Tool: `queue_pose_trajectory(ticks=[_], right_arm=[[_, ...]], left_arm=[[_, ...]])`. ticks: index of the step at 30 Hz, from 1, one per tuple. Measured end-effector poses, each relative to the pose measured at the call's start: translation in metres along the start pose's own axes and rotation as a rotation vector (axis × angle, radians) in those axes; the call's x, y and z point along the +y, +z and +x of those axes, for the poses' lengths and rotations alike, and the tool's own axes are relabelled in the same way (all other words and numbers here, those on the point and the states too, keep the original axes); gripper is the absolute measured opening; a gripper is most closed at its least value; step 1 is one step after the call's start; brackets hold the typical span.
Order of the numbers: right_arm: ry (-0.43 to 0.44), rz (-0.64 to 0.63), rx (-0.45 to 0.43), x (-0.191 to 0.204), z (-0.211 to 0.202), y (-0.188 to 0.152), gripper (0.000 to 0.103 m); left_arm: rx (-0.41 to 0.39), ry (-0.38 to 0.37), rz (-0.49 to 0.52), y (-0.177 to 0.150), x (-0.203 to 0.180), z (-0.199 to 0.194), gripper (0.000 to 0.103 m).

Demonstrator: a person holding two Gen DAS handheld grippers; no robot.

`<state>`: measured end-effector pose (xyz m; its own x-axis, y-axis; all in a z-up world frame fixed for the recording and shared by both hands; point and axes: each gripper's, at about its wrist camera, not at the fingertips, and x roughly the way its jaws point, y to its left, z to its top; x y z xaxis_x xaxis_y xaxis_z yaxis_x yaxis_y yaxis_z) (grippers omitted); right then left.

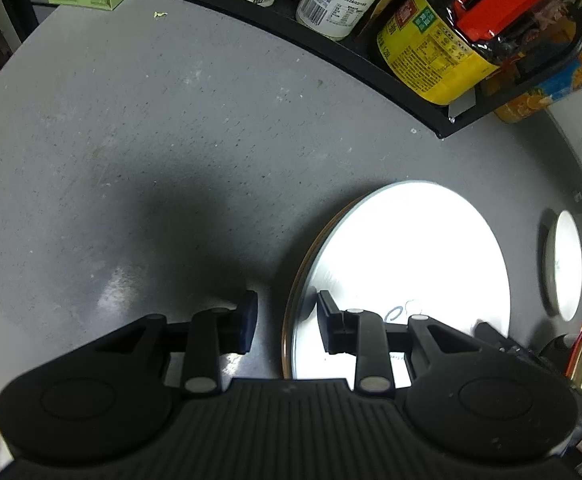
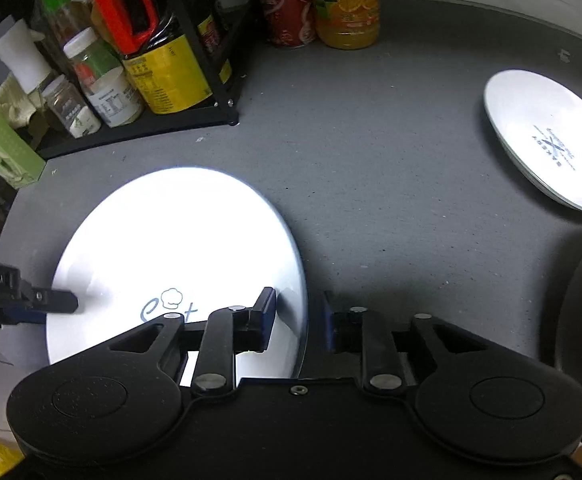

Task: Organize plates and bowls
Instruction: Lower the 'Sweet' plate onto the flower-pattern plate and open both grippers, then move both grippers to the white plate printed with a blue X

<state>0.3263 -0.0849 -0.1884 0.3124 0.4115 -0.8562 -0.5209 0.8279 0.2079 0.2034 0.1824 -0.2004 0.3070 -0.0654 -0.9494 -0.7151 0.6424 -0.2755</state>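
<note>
Right wrist view: the big plate lies flat on the bench, both grippers' jaws spread astride its opposite rims, pinching nothing. The small plate sits well apart, unstacked. Judgement: stacking remains.

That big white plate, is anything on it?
Empty: the big white plate lies flat on the grey counter, showing only its printed logo.

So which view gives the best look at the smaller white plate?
The right wrist view: the smaller plate lies almost whole on the counter, its printed logo visible. The left wrist view shows it only as a squeezed sliver at the right edge.
</note>
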Motion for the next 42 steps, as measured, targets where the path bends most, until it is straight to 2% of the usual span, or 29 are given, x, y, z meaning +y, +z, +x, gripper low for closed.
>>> queue_pose_trajectory(ticks=[3, 5, 7, 9, 14, 15, 17, 20, 25, 30, 42], right_arm=[[0.021, 0.026, 0.020, -0.003, -0.006, 0.001, 0.031], [0.035, 0.043, 0.016, -0.004, -0.012, 0.000, 0.042], [0.041, 0.054, 0.001, -0.004, -0.021, -0.001, 0.050], [0.046, 0.057, -0.018, -0.003, -0.032, -0.002, 0.053], [0.064, 0.084, -0.052, -0.007, -0.058, -0.005, 0.076], [0.070, 0.090, -0.058, -0.008, -0.062, -0.004, 0.080], [0.078, 0.100, -0.076, -0.011, -0.073, -0.004, 0.089], [0.080, 0.106, -0.103, -0.016, -0.087, -0.003, 0.095], [0.091, 0.133, -0.149, -0.030, -0.108, 0.000, 0.103], [0.067, 0.157, -0.181, -0.046, -0.123, 0.004, 0.103], [0.029, 0.185, -0.198, -0.092, -0.146, 0.018, 0.103]], left_arm=[[0.003, 0.043, 0.033, -0.002, -0.007, -0.003, 0.030], [-0.011, 0.064, 0.045, -0.004, -0.010, -0.008, 0.031], [-0.016, 0.059, 0.049, -0.005, -0.013, -0.013, 0.040], [-0.017, 0.055, 0.045, -0.007, -0.014, -0.018, 0.046], [-0.042, 0.047, 0.100, -0.013, -0.027, -0.034, 0.060], [-0.045, 0.043, 0.106, -0.015, -0.030, -0.036, 0.068], [-0.059, 0.032, 0.116, -0.017, -0.036, -0.040, 0.076], [-0.083, 0.032, 0.143, -0.020, -0.050, -0.048, 0.080], [-0.078, -0.006, 0.199, -0.021, -0.078, -0.058, 0.081], [-0.109, -0.022, 0.259, -0.026, -0.108, -0.067, 0.088], [-0.110, -0.065, 0.338, -0.028, -0.177, -0.071, 0.088]])
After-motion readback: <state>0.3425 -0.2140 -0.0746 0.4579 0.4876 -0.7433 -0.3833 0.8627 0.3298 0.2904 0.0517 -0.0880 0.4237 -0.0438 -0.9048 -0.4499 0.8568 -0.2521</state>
